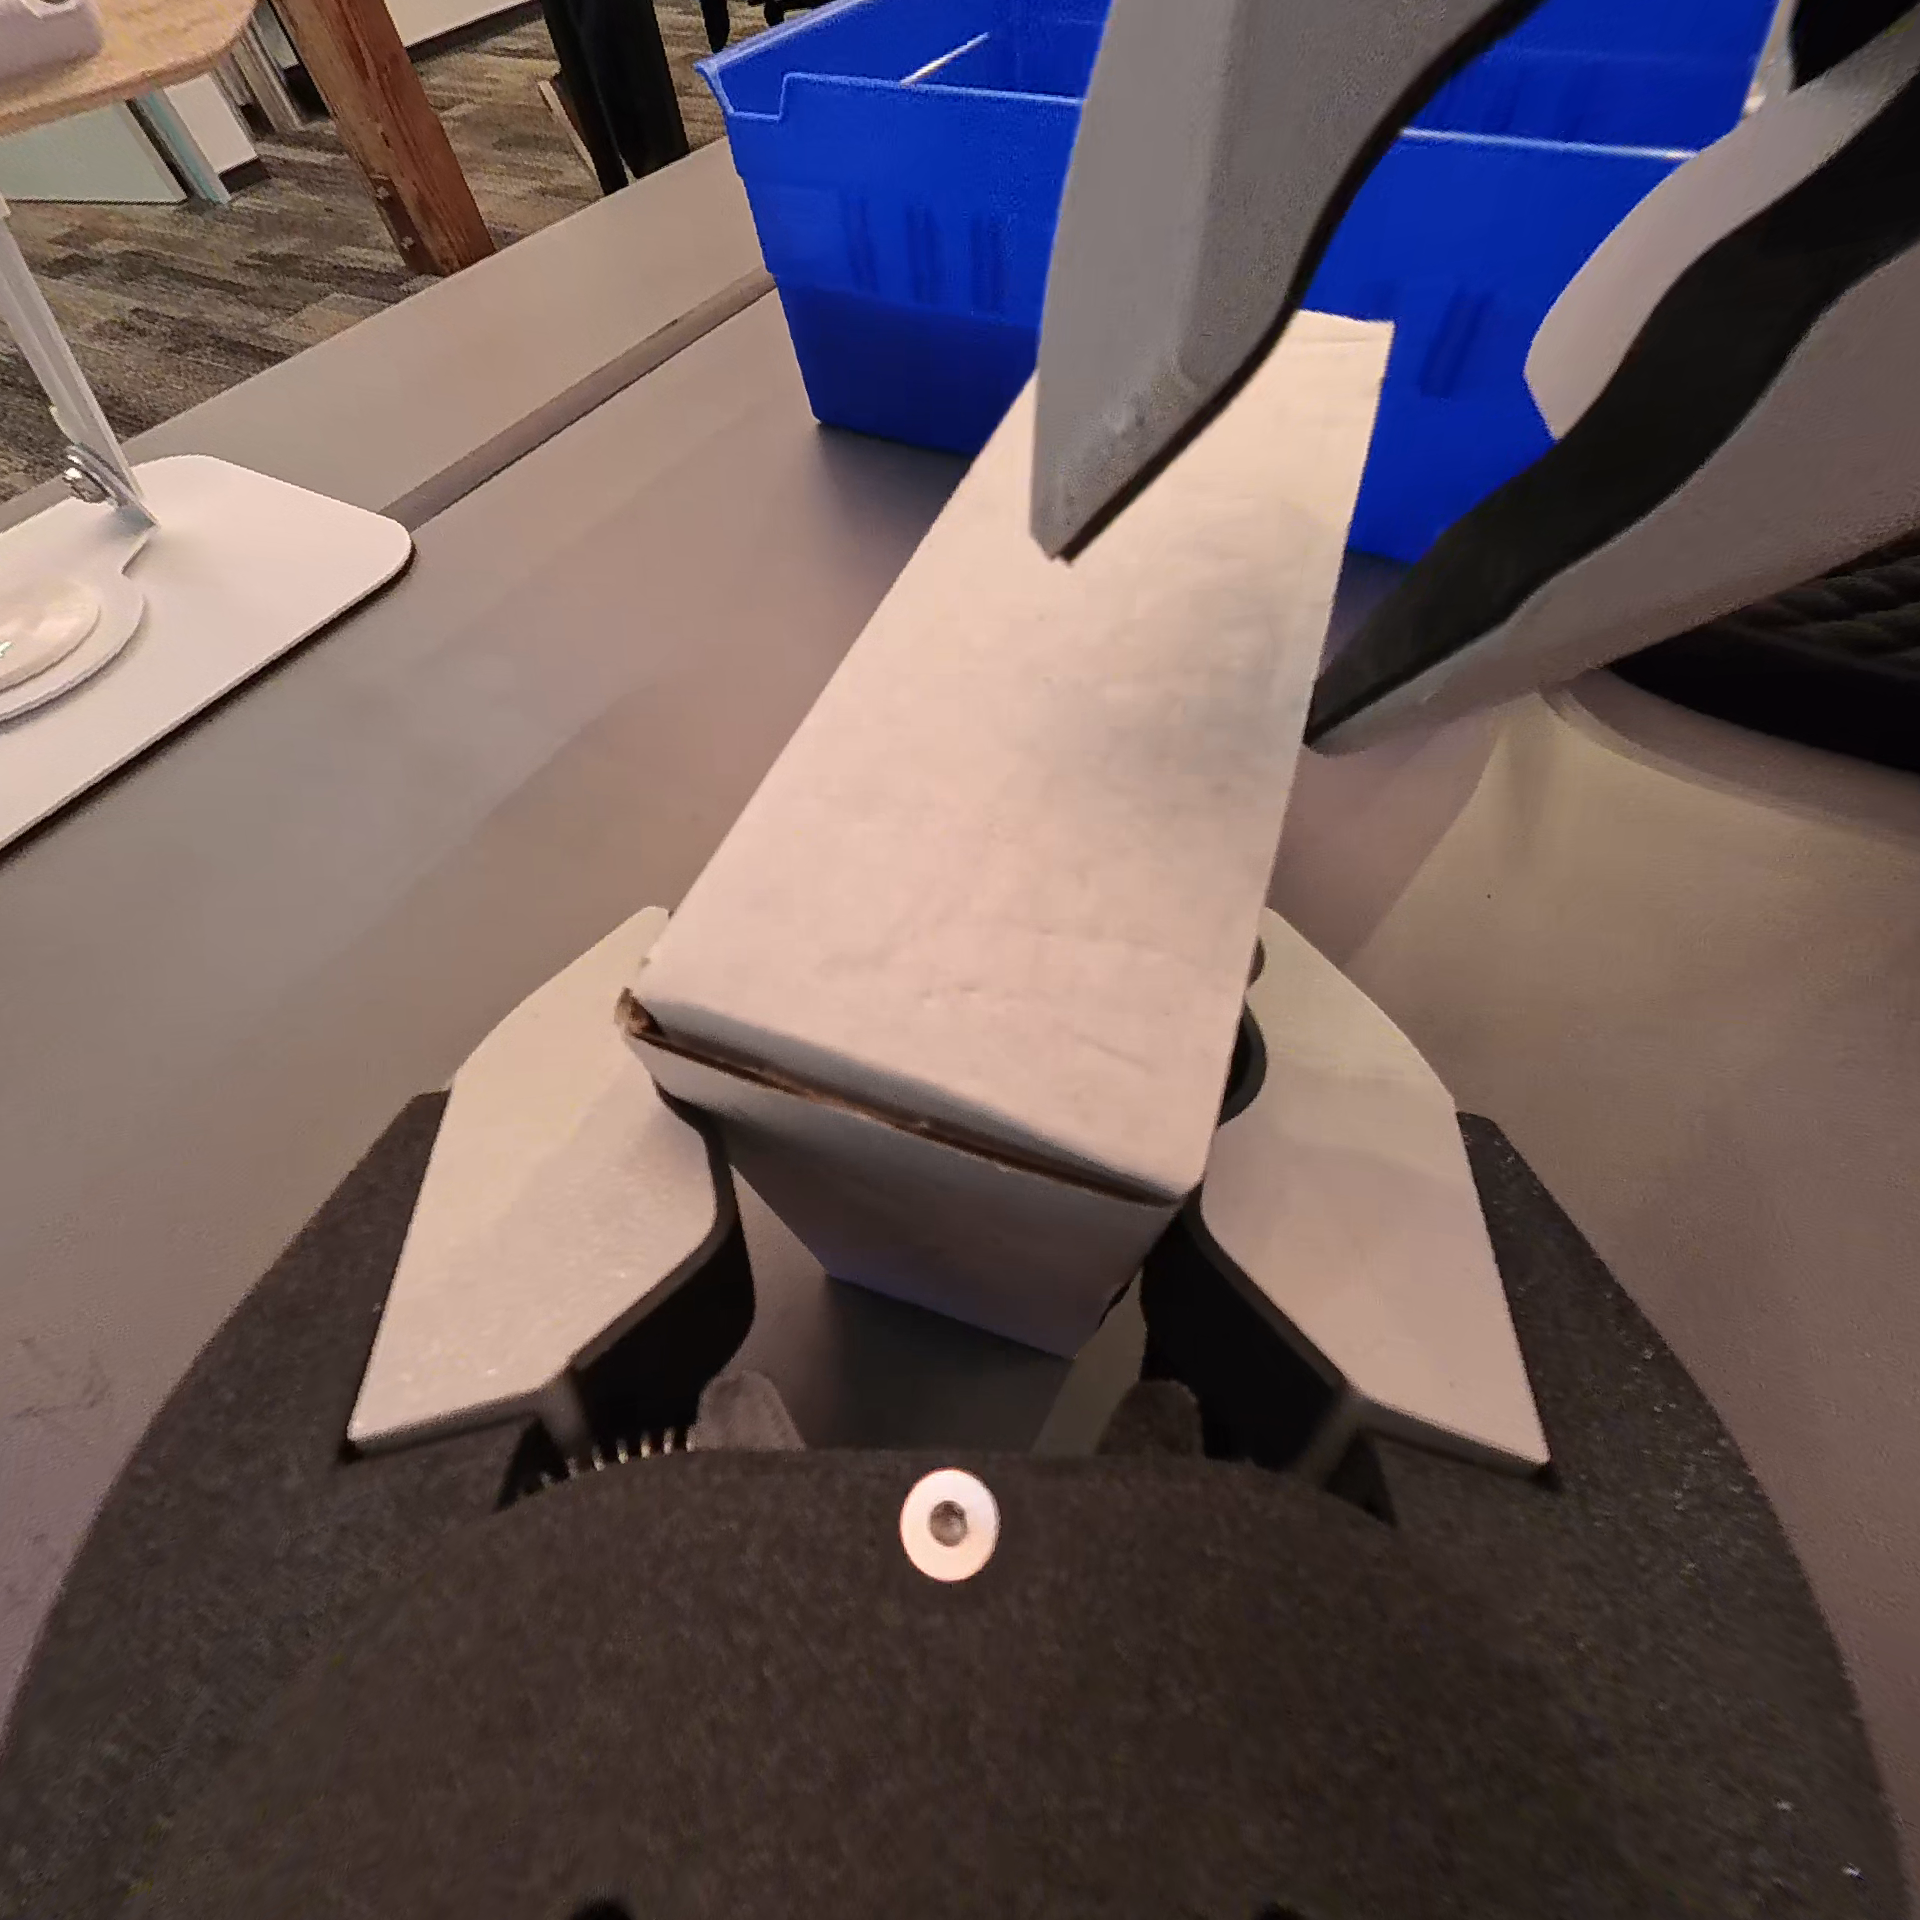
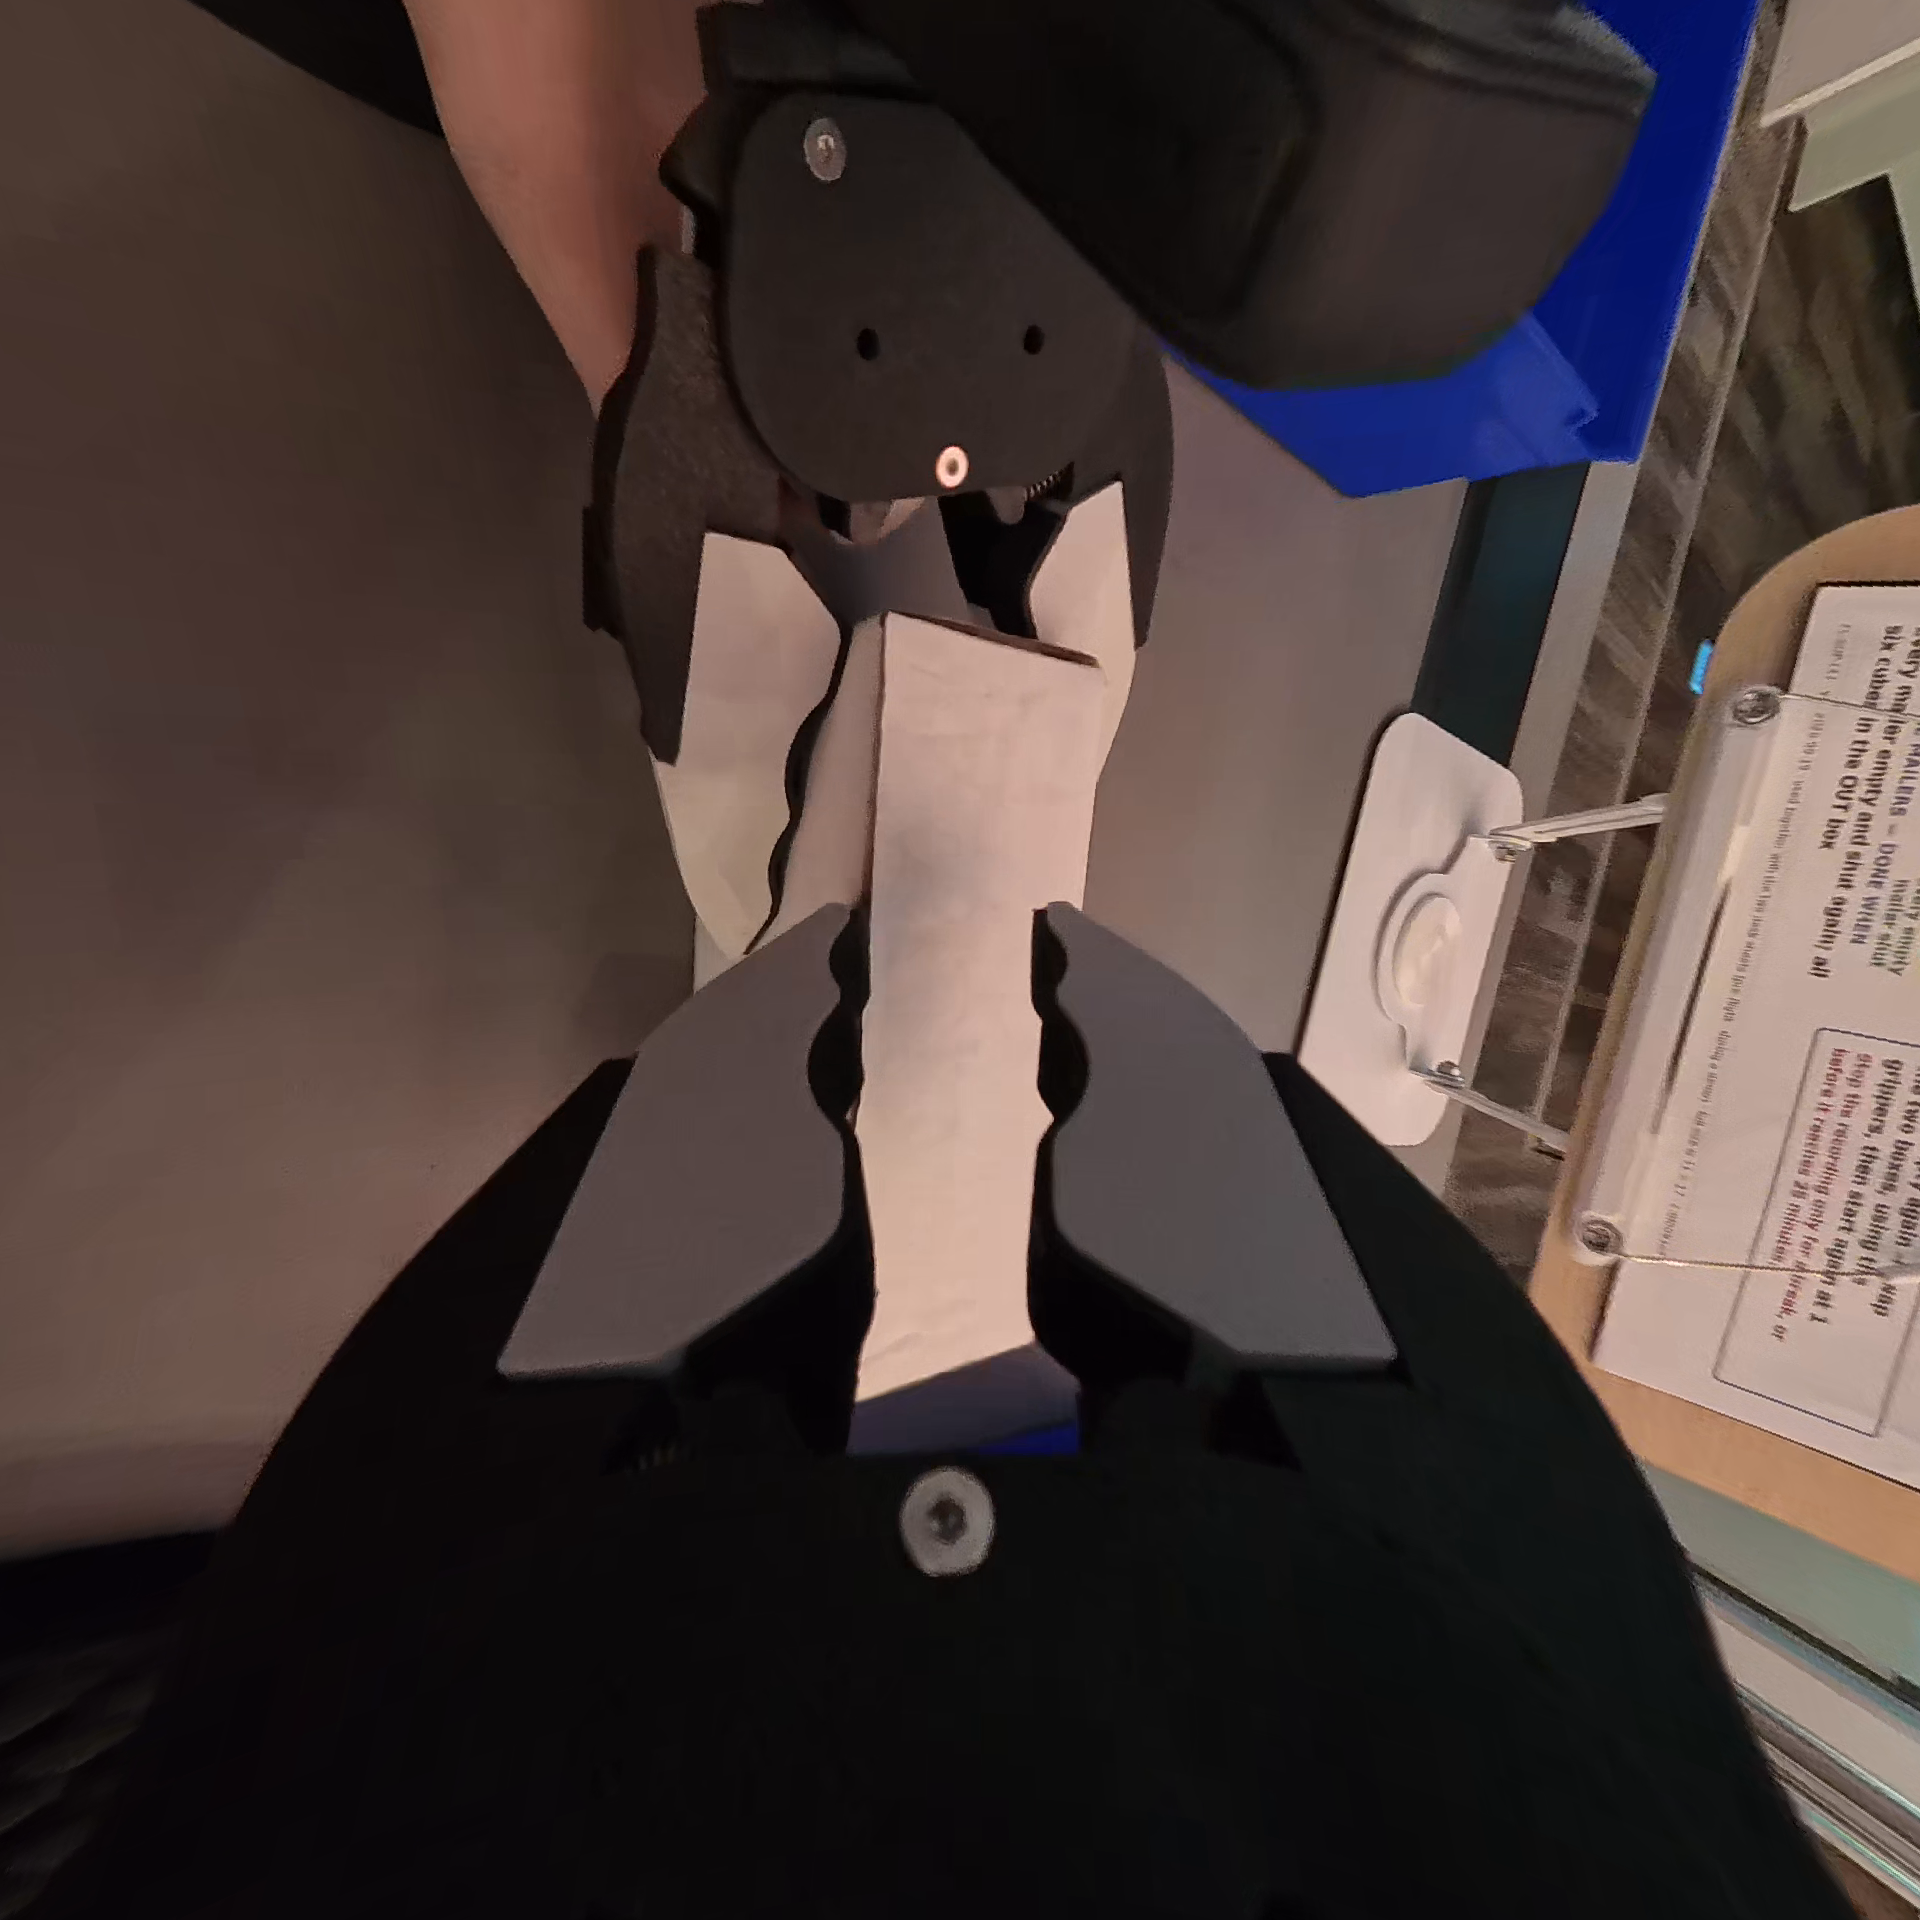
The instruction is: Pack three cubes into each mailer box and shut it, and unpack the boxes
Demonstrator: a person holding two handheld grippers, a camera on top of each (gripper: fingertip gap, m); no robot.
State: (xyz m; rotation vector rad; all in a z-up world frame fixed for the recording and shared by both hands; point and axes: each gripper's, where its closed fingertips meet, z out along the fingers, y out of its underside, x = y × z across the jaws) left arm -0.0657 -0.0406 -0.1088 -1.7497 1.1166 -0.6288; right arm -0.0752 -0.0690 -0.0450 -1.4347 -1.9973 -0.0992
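A long white mailer box [image 1: 997, 831] is shut, with its near end raised off the grey table [image 1: 312, 831]. My left gripper [image 1: 956, 925] is shut on that near end, one finger on each side. It also shows at the top of the right wrist view [image 2: 935, 831], held by a person's hand [image 2: 540, 156]. My right gripper [image 2: 945, 914] looks down on the box [image 2: 966, 1039] with its jaws partly apart. In the left wrist view it [image 1: 1190, 634] comes from above: one fingertip over the box top, the other at its right edge. No cubes are visible.
A blue plastic bin [image 1: 914, 260] stands just beyond the box's far end and also shows in the right wrist view [image 2: 1558, 395]. A white stand base [image 1: 208, 582] sits at the table's left. A printed sheet [image 2: 1787, 1039] lies on a wooden side table. Spacing between my two grippers at the tips: around 7 cm.
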